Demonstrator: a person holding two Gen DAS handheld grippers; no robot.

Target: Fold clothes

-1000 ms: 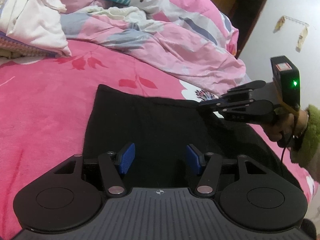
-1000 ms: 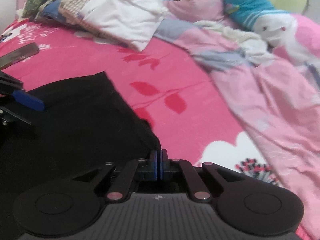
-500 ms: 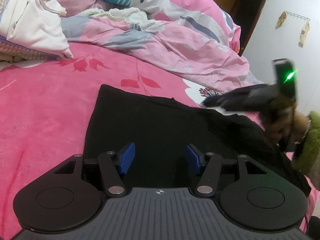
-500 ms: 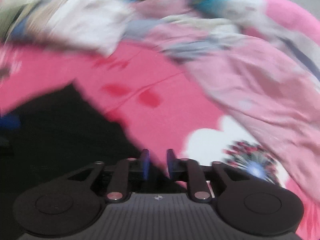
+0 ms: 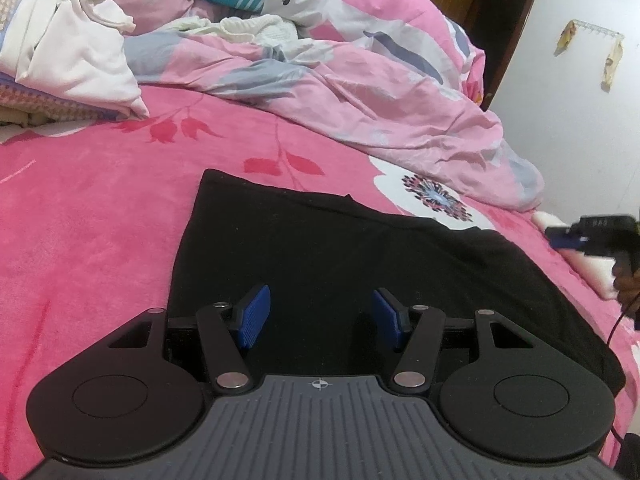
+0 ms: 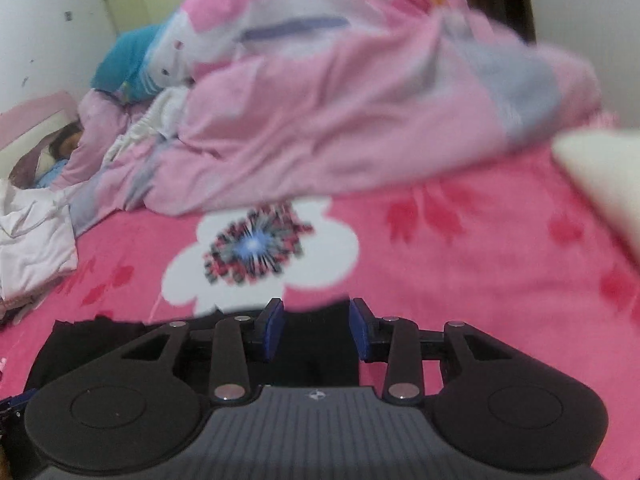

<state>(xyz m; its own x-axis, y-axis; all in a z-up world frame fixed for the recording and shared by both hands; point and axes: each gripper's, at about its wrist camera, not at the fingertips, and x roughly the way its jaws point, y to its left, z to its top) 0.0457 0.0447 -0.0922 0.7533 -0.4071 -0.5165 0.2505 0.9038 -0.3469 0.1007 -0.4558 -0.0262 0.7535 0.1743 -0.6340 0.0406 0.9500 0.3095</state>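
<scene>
A black garment point(image 5: 360, 264) lies spread flat on the pink bedspread point(image 5: 88, 216). My left gripper point(image 5: 320, 316) hovers over its near part, open, its blue pads point(image 5: 256, 314) wide apart with nothing clamped. My right gripper point(image 5: 560, 238) shows at the far right of the left wrist view, beyond the garment's right edge, held by a hand. In the blurred right wrist view, the right gripper point(image 6: 316, 328) has its jaws opening. A corner of the black garment point(image 6: 316, 356) lies beneath the gap, and the pads do not press on it.
A crumpled pink quilt point(image 5: 360, 92) fills the back of the bed, with a person point(image 6: 66, 146) lying under it at the head. A pile of white clothes point(image 5: 68, 52) sits at the back left. A white edge point(image 6: 600, 176) and a brown door point(image 5: 496, 12) are on the right.
The right gripper went from shut to parted jaws and swung quickly right, off the garment's far edge, rolling as it went. The left gripper has stayed put, still open.
</scene>
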